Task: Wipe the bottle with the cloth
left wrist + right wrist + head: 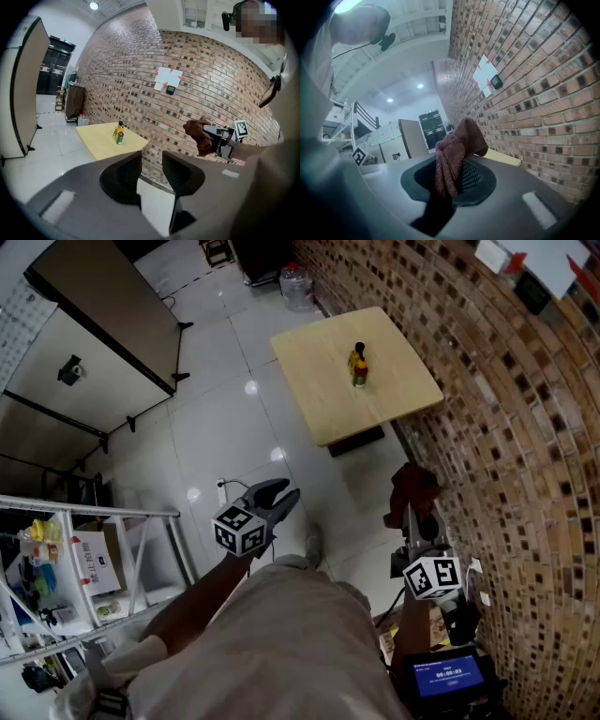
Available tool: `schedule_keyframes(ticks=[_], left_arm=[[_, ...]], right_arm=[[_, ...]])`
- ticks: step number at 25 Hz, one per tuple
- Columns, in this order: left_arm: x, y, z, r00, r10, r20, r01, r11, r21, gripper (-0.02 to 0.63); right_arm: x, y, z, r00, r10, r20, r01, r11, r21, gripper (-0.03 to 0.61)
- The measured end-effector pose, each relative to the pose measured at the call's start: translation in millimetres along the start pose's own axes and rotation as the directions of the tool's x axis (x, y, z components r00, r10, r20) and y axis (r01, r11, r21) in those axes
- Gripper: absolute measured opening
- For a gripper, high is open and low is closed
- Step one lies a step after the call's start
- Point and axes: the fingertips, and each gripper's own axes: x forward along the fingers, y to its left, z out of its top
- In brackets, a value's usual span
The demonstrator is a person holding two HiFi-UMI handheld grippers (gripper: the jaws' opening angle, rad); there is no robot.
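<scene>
A small bottle (358, 366) with a yellow label and dark cap stands upright on a light wooden table (394, 390) far ahead; it also shows small in the left gripper view as the bottle (118, 132). My right gripper (412, 526) is shut on a dark red knitted cloth (412, 488), which bunches up between its jaws as the cloth (452, 157). My left gripper (281, 498) is held up at mid-air, jaws partly apart with nothing between them (151, 172). Both grippers are far from the table.
A brick wall (525, 427) runs along the right. A white tiled floor (225, 427) lies between me and the table. A metal shelf rack (84, 568) with boxes stands at the left, partition panels (94, 343) beyond it. A water jug (296, 287) sits behind the table. A device with a blue screen (448, 676) is at my lower right.
</scene>
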Motion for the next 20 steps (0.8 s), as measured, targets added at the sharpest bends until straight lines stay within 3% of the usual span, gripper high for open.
schedule_keyframes(ticks=[8,13,20], left_arm=[[64,62,52,0.995,-0.087,-0.038,0.090,0.991,0.095,0.166],[115,83,68,0.987,-0.130,-0.097,0.142,0.981,0.130,0.169],[208,102,87,0.973,-0.141,-0.184,0.169,0.975,0.144,0.183]], right_arm=[[84,-34,5,0.995,-0.099,0.014,0.099,0.995,0.020,0.063],[118,-43,12,0.994,-0.106,0.022,0.105,0.994,0.027,0.063],[174,-97,12,0.993,-0.117,0.008,0.116,0.990,0.080,0.063]])
